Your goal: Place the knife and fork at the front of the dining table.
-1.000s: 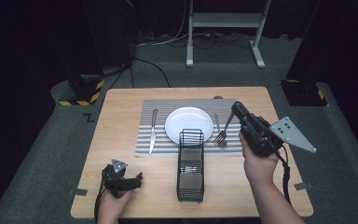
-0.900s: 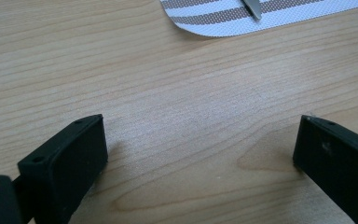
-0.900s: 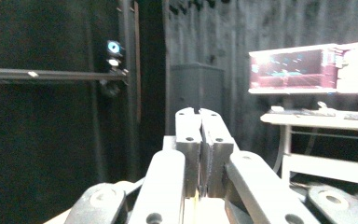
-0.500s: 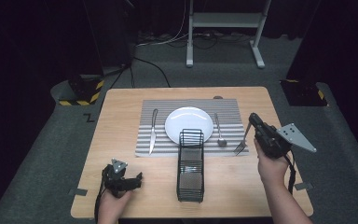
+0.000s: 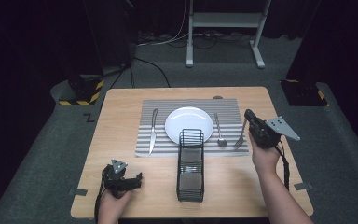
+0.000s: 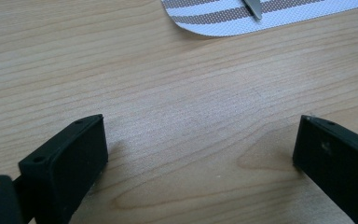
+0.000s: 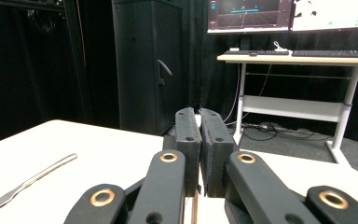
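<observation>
A metal fork [image 5: 239, 137] leans on the right part of the striped placemat [image 5: 228, 106], tines down beside a spoon [image 5: 219, 133]. My right gripper [image 5: 248, 115] is shut on the fork's handle top, with a hand behind it. In the right gripper view the jaws [image 7: 200, 116] are pressed together and the spoon handle [image 7: 32, 177] lies to their left. A white plate [image 5: 189, 122] sits mid-mat and a knife [image 5: 153, 130] lies left of it. My left gripper [image 5: 135, 179] rests on the table's front left, open [image 6: 200, 144], with bare wood between its jaws.
A black wire basket [image 5: 190, 132] stands on the wooden table [image 5: 116, 116] just in front of the plate, between my two hands. Beyond the table are a dark cabinet [image 7: 149, 65] and a desk frame [image 5: 223, 21].
The right gripper has come down and to the right with the fork, whose tines now touch the mat right of the spoon. The left gripper has stayed put.
</observation>
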A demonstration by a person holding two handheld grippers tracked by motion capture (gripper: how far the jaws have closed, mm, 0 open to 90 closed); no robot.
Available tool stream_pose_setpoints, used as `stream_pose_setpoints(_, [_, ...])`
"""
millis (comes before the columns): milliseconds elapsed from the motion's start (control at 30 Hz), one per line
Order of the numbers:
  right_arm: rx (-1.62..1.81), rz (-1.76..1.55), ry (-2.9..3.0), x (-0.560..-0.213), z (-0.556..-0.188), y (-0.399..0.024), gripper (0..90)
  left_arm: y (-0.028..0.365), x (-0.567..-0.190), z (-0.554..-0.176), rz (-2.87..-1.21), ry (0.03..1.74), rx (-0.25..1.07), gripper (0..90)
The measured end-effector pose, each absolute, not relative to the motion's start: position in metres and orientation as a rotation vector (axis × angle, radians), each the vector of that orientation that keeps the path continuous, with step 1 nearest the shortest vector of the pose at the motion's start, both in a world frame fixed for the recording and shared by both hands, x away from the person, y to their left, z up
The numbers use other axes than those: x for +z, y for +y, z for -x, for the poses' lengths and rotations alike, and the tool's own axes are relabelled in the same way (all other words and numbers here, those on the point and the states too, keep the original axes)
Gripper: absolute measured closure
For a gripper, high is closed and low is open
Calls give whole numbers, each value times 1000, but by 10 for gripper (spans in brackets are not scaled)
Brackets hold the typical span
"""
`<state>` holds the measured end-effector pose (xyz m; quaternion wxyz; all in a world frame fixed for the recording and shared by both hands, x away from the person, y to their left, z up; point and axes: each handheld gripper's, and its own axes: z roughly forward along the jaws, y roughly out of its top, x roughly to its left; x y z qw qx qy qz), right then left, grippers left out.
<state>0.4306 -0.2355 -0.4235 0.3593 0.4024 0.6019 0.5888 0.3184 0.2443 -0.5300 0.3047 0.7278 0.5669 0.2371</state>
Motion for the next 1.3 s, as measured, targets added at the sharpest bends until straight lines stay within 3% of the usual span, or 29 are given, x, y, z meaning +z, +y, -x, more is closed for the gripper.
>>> stream_pose_setpoints(533, [1537,-1058,1605,-433,-456,-232,872,244,-530,-318,-1928,1505,631,31])
stream_pose_setpoints(1300, [1523,-1225,1596,-459,-528,-215,867,245,-530,-317,-1924,1502,630,39])
